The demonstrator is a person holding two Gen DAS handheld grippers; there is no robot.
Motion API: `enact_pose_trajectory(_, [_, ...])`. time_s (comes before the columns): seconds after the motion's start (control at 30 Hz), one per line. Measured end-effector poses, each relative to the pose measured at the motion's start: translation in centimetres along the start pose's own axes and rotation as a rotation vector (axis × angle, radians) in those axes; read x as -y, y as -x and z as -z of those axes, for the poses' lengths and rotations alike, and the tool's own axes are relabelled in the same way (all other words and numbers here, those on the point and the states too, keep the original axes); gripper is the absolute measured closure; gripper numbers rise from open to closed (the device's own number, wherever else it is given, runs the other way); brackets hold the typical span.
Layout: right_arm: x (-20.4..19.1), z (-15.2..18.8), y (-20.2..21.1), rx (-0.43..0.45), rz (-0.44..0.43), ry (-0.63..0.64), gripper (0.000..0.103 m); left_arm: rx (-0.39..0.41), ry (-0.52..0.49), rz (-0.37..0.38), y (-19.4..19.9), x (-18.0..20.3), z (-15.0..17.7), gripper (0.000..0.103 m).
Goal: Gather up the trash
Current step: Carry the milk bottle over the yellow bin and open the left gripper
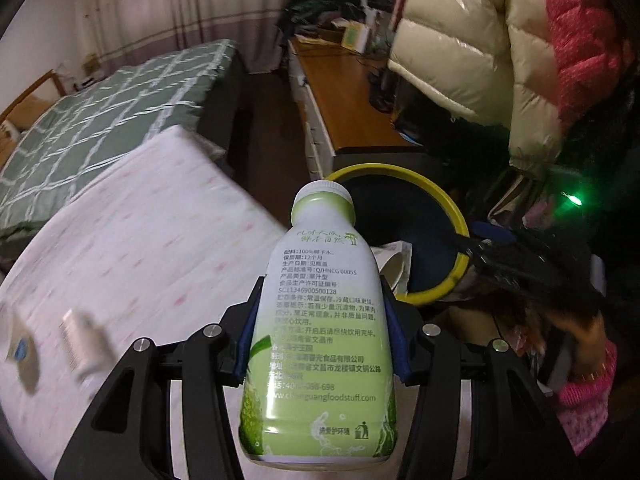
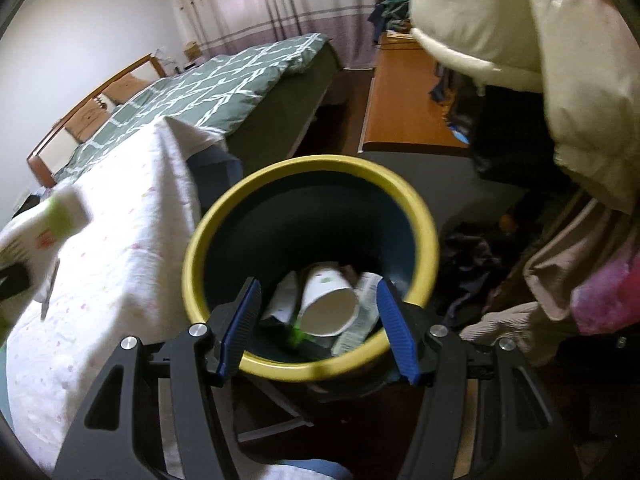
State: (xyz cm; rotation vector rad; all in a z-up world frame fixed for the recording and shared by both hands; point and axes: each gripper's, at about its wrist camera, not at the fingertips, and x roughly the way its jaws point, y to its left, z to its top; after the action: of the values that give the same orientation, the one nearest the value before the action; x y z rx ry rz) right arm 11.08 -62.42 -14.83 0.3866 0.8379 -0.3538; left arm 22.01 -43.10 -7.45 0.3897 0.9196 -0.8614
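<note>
My left gripper is shut on a green and white drink bottle with a white cap, held above the white-clothed table, cap pointing toward the yellow-rimmed bin. My right gripper is open and empty, just above the near rim of the bin. Inside the bin lie a paper cup and wrappers. The bottle shows blurred at the left of the right wrist view. The right gripper shows in the left wrist view over the bin's right rim.
A white-clothed table holds blurred small items at its near left. A green checked bed lies behind. A wooden desk stands at the right. The person's cream and pink jacket fills the upper right.
</note>
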Motion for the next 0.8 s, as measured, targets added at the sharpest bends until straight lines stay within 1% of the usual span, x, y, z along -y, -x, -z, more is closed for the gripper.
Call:
enact_pose_trajectory(0.13, [1.8, 0.0, 0.3, 0.006, 0.022, -0.014, 0.046, -0.043, -0.013, 0.037, -4.6, 1.7, -2.9, 0.051])
enact_pose_trajectory(0.3, [3.6, 0.1, 0.1, 0.003, 0.042, -0.035, 0.046, -0.066, -0.039, 0.032, -9.1, 4.0, -5.5, 0.051])
enact_pose_trajectory(0.43, [4.8, 0.2, -0.3, -0.004, 0.055, -0.05, 0.046, -0.084, -0.028, 0.031, -12.2, 5.3, -6.9, 0.051])
enact_pose_trajectory(0.47, [5.0, 0.2, -0.4, -0.006, 0.055, -0.053, 0.046, -0.087, -0.024, 0.026, -12.8, 5.5, -7.1, 0.051])
enact_pose_trajectory(0.5, [5.0, 0.3, -0.5, -0.008, 0.056, -0.055, 0.046, -0.083, -0.016, 0.022, -13.2, 5.6, -7.4, 0.047])
enact_pose_trajectory(0.53, [5.1, 0.3, -0.6, -0.011, 0.057, -0.057, 0.046, -0.073, -0.012, 0.015, -13.4, 5.7, -7.6, 0.03])
enact_pose_trajectory(0.57, [5.0, 0.3, -0.7, -0.013, 0.056, -0.058, 0.046, -0.049, -0.007, -0.001, -13.1, 5.7, -7.8, 0.017])
enact_pose_trajectory(0.63, [4.9, 0.3, -0.9, -0.016, 0.052, -0.057, 0.046, 0.004, -0.011, -0.025, -11.8, 5.6, -7.9, 0.016])
enact_pose_trajectory(0.7, [4.7, 0.3, -0.9, -0.016, 0.051, -0.054, 0.046, 0.032, -0.012, -0.023, -10.1, 5.2, -7.6, 0.016])
enact_pose_trajectory(0.8, [4.1, 0.2, -0.8, -0.012, 0.044, -0.048, 0.046, 0.104, 0.009, -0.014, -6.2, 4.1, -6.6, 0.016])
